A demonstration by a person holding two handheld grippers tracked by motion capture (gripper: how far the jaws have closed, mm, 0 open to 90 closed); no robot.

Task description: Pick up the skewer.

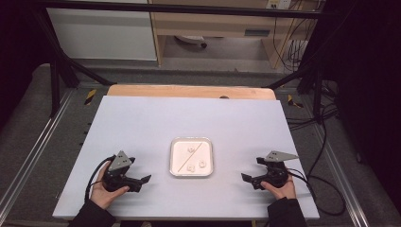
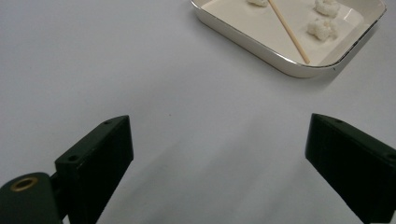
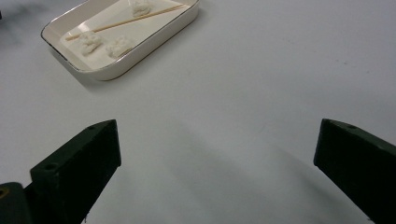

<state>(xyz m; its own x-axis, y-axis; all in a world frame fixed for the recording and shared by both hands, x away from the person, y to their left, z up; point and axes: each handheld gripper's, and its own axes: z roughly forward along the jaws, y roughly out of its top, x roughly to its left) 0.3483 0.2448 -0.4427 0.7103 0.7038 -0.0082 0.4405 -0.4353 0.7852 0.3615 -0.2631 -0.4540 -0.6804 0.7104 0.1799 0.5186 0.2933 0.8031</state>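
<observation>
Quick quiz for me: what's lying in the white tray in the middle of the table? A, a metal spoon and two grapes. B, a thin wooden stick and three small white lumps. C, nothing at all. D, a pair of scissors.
B: the white tray holds a thin wooden stick lying diagonally across it, with three small white lumps, one on one side of the stick and two on the other.

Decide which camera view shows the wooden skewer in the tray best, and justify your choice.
The right gripper view: the wooden skewer lies full length across the tray, between the white pieces. The left gripper view is as close, but the frame's top edge cuts its far end off. The high view shows it whole, only as a thin diagonal line.
</observation>
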